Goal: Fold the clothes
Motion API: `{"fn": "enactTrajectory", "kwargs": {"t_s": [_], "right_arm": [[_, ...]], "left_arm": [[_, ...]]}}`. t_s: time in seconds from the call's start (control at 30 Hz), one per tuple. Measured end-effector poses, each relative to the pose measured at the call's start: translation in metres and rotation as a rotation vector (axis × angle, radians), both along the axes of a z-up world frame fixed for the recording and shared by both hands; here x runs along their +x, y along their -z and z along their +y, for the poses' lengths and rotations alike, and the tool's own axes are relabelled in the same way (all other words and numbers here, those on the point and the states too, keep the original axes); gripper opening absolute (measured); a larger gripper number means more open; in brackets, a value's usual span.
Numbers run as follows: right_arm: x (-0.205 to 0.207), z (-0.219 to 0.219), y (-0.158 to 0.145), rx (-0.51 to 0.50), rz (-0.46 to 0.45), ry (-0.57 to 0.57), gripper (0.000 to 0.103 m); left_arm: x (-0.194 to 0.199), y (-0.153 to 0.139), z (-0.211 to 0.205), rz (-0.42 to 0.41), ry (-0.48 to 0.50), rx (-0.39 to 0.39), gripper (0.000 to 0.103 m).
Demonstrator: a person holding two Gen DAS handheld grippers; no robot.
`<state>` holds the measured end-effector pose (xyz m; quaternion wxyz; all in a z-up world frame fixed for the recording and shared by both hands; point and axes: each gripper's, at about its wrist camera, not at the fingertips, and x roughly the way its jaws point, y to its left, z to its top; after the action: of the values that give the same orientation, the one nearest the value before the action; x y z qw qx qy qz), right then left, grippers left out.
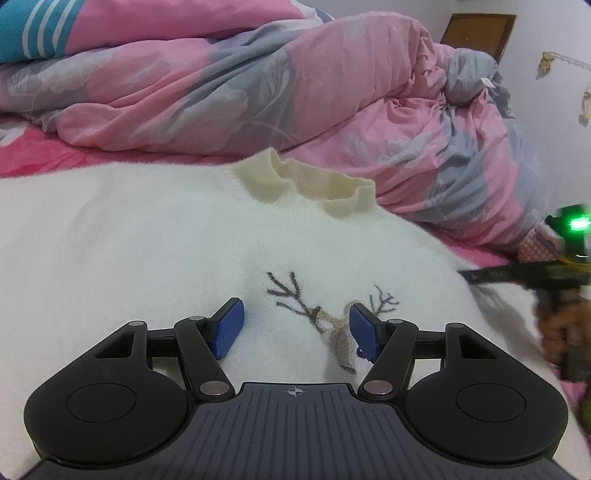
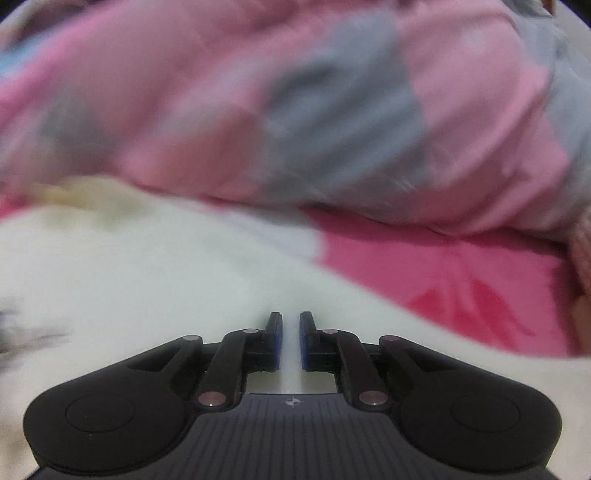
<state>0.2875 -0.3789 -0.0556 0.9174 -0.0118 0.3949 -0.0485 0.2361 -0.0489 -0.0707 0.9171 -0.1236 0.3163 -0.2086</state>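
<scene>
Left gripper [image 1: 295, 328]: your jaws stand apart, empty, over deer motif to pin sweater [image 1: 129, 240] flat on bed [image 1: 44, 155]. Right gripper [image 2: 291, 339]: nearly closed, pinching white knit at sweater edge, likely for fold.

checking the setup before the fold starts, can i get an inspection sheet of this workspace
surface: bed with a pink patterned sheet.
job's things: white fluffy knit sweater, cream ribbed collar, embroidered deer, lying front up, not folded.
clutter: bunched pink and grey floral quilt behind the sweater; teal striped fabric at far left.
grippers: left gripper open, blue pads straddling the deer; right gripper shut, a narrow gap showing over the sweater's edge, grip on fabric unclear.
cables: nothing seen.
surroundings: pale wall, brown wooden door, small wall decorations.
</scene>
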Motion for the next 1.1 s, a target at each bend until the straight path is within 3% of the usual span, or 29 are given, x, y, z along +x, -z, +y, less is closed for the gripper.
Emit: {"fn": "enactTrajectory", "kwargs": {"t_s": [0.07,0.1,0.17,0.23,0.3,0.37,0.4,0.5,0.53,0.6,0.73,0.8,0.93,1.0,1.07,1.1], "right_arm": [[0.012,-0.020,-0.005,0.022,-0.020,0.104,0.000],[0.017,-0.027,-0.011,0.025,-0.023,0.164,0.005],[0.012,-0.019,-0.029,-0.011,-0.034,0.138,0.004],[0.004,-0.003,-0.038,0.055,-0.031,0.051,0.005],[-0.002,0.015,-0.041,0.131,-0.010,-0.054,0.005],[0.016,0.021,-0.025,0.121,0.022,-0.084,0.002],[0.032,0.016,-0.012,0.088,0.042,-0.049,0.000],[0.053,-0.015,-0.018,0.229,-0.023,0.110,0.005],[0.051,-0.011,-0.027,0.173,-0.048,0.141,0.007],[0.042,0.006,-0.042,0.105,-0.059,0.055,0.008],[0.022,0.052,-0.046,0.151,-0.013,-0.132,0.008],[0.037,0.074,-0.033,0.174,0.016,-0.161,0.008],[0.086,0.062,-0.013,0.270,-0.002,-0.062,0.001],[0.080,0.043,-0.031,0.304,-0.058,0.013,0.010],[0.064,0.024,-0.054,0.285,-0.106,0.080,0.012],[0.047,0.008,-0.066,0.327,-0.117,0.098,0.015]], "left_arm": [[0.000,0.000,0.000,0.001,0.000,-0.002,0.064],[0.000,0.000,0.000,0.002,0.000,-0.003,0.064],[0.000,0.000,0.000,0.003,0.000,-0.004,0.064],[0.000,0.000,0.000,0.002,0.000,-0.004,0.064],[0.000,0.000,0.001,0.003,0.001,-0.007,0.064],[0.000,0.001,0.002,0.003,0.002,-0.013,0.064],[0.001,0.001,0.003,0.005,0.002,-0.019,0.064],[0.001,0.001,0.004,0.008,0.000,-0.028,0.064],[0.001,0.001,0.003,0.008,0.000,-0.027,0.064],[0.001,0.001,0.003,0.008,-0.001,-0.026,0.064],[0.001,0.001,0.003,0.008,-0.002,-0.029,0.064],[0.001,0.001,0.003,0.007,-0.002,-0.032,0.064],[0.002,0.002,0.005,0.009,-0.001,-0.043,0.064],[0.002,0.002,0.006,0.010,-0.001,-0.049,0.064],[0.002,0.002,0.006,0.011,-0.001,-0.052,0.064],[0.002,0.001,0.006,0.012,-0.001,-0.052,0.064]]}}
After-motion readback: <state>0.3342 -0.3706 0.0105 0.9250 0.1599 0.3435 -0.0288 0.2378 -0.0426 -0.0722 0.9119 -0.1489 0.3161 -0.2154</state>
